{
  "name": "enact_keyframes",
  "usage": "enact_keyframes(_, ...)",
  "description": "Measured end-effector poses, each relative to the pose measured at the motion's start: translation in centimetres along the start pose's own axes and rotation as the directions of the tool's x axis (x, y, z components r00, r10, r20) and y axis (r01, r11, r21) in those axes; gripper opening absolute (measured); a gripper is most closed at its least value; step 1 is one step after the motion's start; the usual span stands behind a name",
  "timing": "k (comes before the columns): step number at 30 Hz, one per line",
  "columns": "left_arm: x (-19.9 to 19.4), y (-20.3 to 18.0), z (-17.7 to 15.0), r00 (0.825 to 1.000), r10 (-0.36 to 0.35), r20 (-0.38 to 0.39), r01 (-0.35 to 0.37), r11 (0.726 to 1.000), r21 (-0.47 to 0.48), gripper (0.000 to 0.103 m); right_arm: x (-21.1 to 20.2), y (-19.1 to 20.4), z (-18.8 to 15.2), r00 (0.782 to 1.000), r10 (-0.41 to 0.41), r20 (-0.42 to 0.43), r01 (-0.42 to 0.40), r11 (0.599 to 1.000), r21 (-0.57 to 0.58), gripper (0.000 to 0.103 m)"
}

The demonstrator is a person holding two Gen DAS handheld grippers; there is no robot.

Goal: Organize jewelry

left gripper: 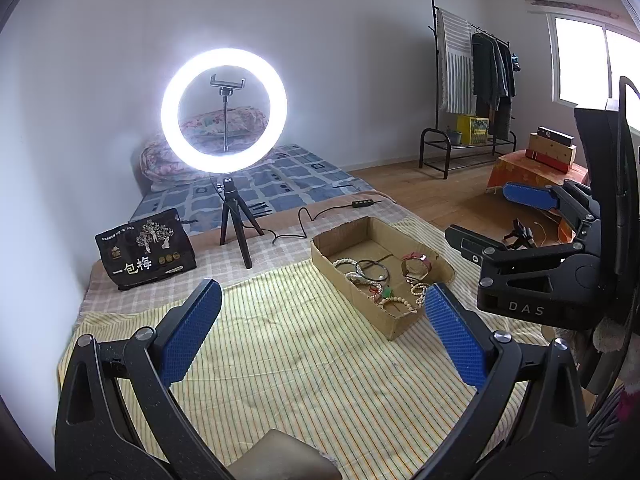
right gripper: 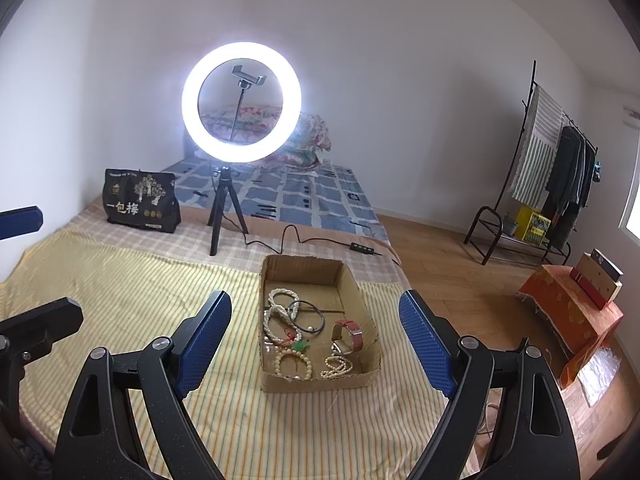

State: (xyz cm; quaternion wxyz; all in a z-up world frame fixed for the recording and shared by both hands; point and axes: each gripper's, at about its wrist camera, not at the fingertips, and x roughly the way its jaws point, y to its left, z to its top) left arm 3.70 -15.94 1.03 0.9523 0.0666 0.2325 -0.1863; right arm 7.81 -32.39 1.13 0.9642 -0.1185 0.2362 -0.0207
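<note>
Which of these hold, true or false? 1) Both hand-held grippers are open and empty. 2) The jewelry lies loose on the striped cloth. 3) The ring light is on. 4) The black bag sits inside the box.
1) True: left hand-held gripper and right hand-held gripper hold nothing.
2) False: the jewelry lies in the cardboard box.
3) True: the ring light glows.
4) False: the black bag stands apart, left of the tripod.

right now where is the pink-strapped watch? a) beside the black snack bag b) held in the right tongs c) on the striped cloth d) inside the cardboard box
d: the pink-strapped watch lies inside the cardboard box among the bead bracelets, and both tongs are empty.
</note>
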Motion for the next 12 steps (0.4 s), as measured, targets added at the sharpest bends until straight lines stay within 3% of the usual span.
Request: enact_keyframes(12,-0.07,0.35,-0.02,1.0,0.009,0.005,-0.009,1.0,-0.001,0.103,-0.05,0.11,-0.15,1.0,-0.004,-0.003,0.004,1.0,-0.013,0.086)
